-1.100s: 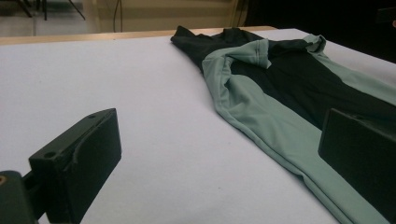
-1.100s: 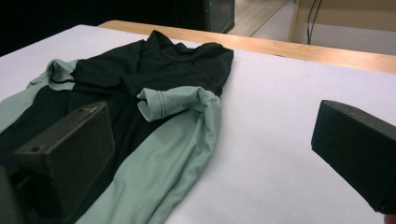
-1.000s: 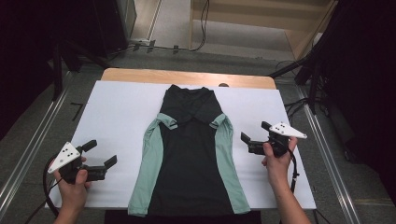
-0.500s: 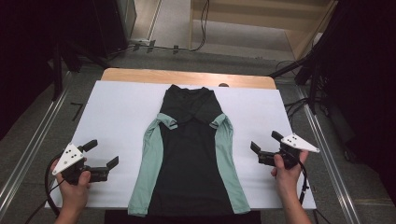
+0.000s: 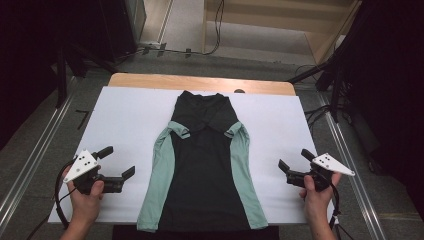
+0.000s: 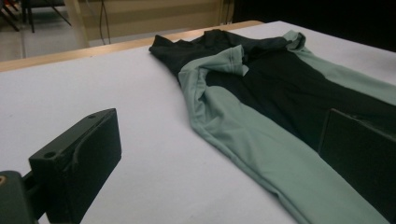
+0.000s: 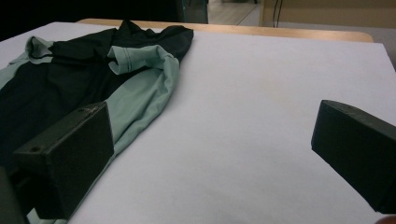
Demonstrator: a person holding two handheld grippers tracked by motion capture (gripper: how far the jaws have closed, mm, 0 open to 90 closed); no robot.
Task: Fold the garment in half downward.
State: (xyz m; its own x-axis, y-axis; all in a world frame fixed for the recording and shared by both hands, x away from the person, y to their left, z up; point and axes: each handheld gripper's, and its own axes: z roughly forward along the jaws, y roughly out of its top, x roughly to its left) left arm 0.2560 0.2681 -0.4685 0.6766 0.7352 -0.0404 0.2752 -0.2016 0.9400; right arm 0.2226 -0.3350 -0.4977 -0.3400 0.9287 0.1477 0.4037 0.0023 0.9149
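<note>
Now both claws wide open, shirt (image 5: 205, 170) flat btwn.

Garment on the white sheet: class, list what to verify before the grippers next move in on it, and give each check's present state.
1. Left gripper jaws open and empty: ok.
2. Right gripper jaws open and empty: ok.
3. Both grippers apart from the garment: ok.
4. Garment lies flat on the white sheet: not ok, both green sleeve ends are bunched near the top.
5. Near hem fully on the sheet: not ok, it reaches past the near edge.
</note>
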